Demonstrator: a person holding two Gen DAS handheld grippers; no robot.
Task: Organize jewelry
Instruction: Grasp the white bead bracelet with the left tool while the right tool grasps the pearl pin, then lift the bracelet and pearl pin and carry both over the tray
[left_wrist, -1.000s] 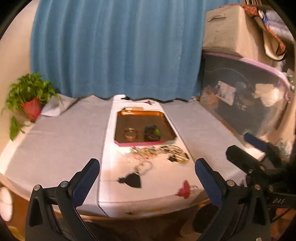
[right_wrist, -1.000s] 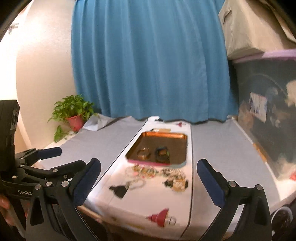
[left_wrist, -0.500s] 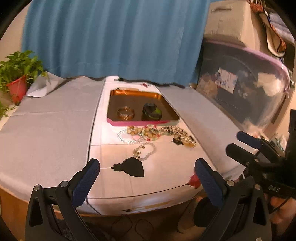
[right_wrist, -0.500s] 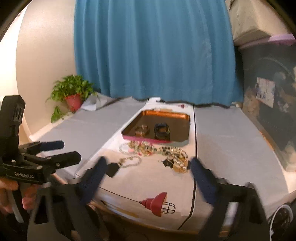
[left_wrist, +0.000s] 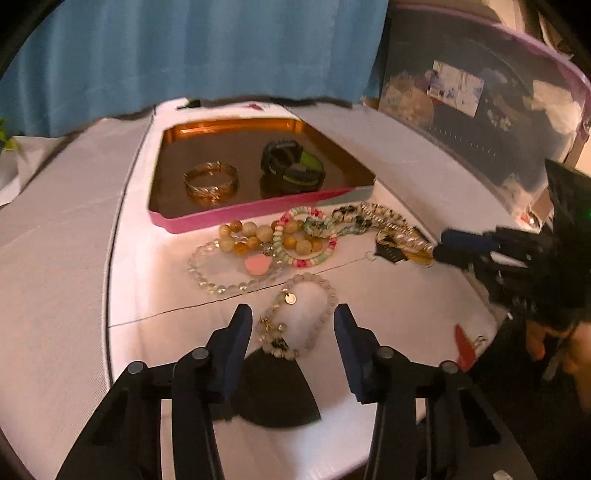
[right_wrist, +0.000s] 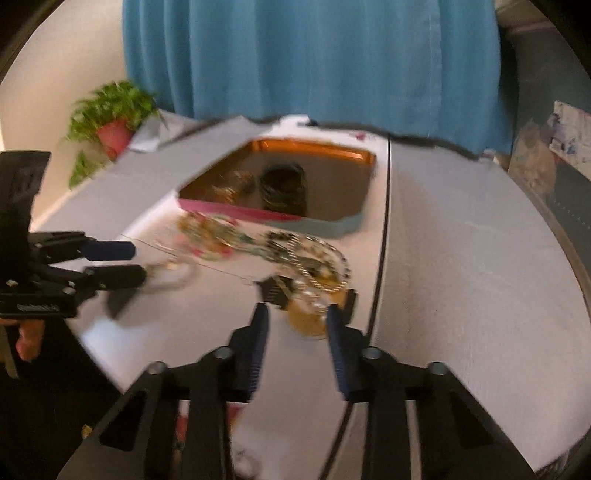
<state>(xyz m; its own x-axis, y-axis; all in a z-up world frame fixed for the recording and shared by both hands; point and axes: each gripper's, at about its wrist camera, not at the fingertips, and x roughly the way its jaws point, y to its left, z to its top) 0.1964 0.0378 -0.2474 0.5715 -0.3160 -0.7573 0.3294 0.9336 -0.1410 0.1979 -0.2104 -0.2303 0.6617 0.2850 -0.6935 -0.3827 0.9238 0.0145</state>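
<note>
A copper tray with a pink front rim (left_wrist: 236, 218) holds a gold bangle (left_wrist: 211, 181) and a dark watch (left_wrist: 291, 168). Several bead bracelets (left_wrist: 280, 236) lie in a heap in front of it. My left gripper (left_wrist: 291, 325) is open, its fingers either side of a pale bead bracelet (left_wrist: 299, 314) on the cloth. My right gripper (right_wrist: 295, 321) is open, its fingers flanking a gold and pearl piece (right_wrist: 314, 295); it also shows in the left wrist view (left_wrist: 465, 243). The tray also shows in the right wrist view (right_wrist: 343, 225).
A white cloth with black and red lamp prints (left_wrist: 406, 306) covers the table. A potted plant (right_wrist: 110, 122) stands at the far left. A blue curtain (right_wrist: 295, 55) hangs behind. A clear storage bin (left_wrist: 480, 110) stands to the right.
Both grippers have moved forward and down to the jewelry, and their fingers have narrowed from wide open. The left now brackets the pale bracelet, the right the gold piece.
</note>
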